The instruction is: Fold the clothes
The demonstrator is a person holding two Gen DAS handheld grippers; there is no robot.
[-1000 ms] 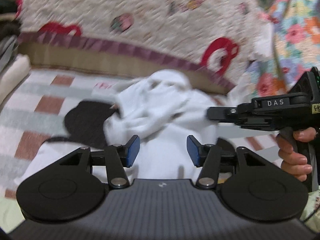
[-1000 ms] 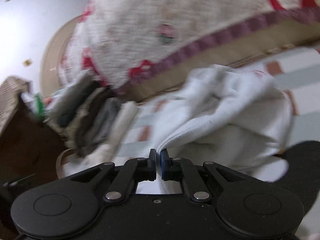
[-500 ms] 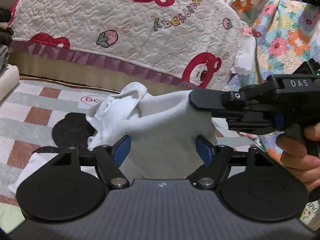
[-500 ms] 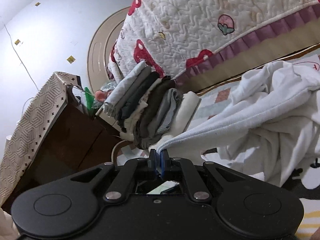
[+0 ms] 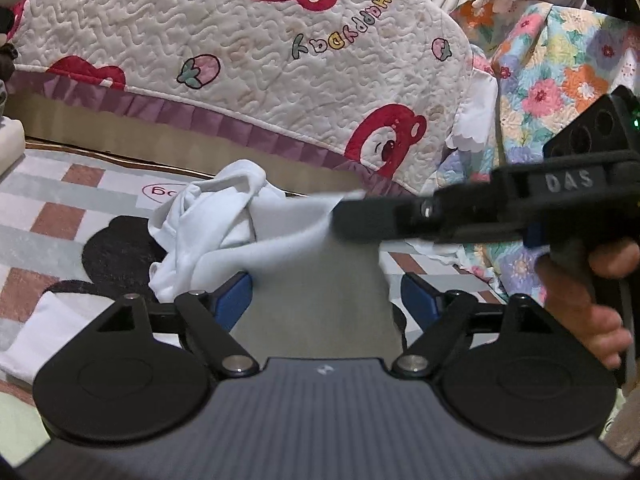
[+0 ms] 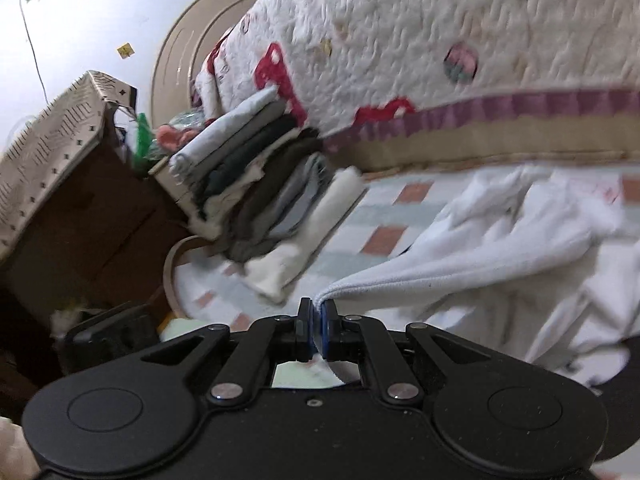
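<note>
Right gripper (image 6: 316,320) is clamping a hem of the white garment (image 5: 280,240), lifting it to spread it, while left gripper (image 5: 326,300) is gaping beneath the fabric

The crumpled white garment (image 5: 248,236) hangs by one pinched edge above the checked rug (image 5: 52,216).

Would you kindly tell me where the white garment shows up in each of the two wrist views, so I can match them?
Left wrist view: the white garment sits centre frame, bunched on the rug and stretched right to the right gripper, between the open fingers of the left gripper.
Right wrist view: the white garment fills the right half, its edge pinched in the right gripper.
Shared landmark: the bear-print quilt.
</note>
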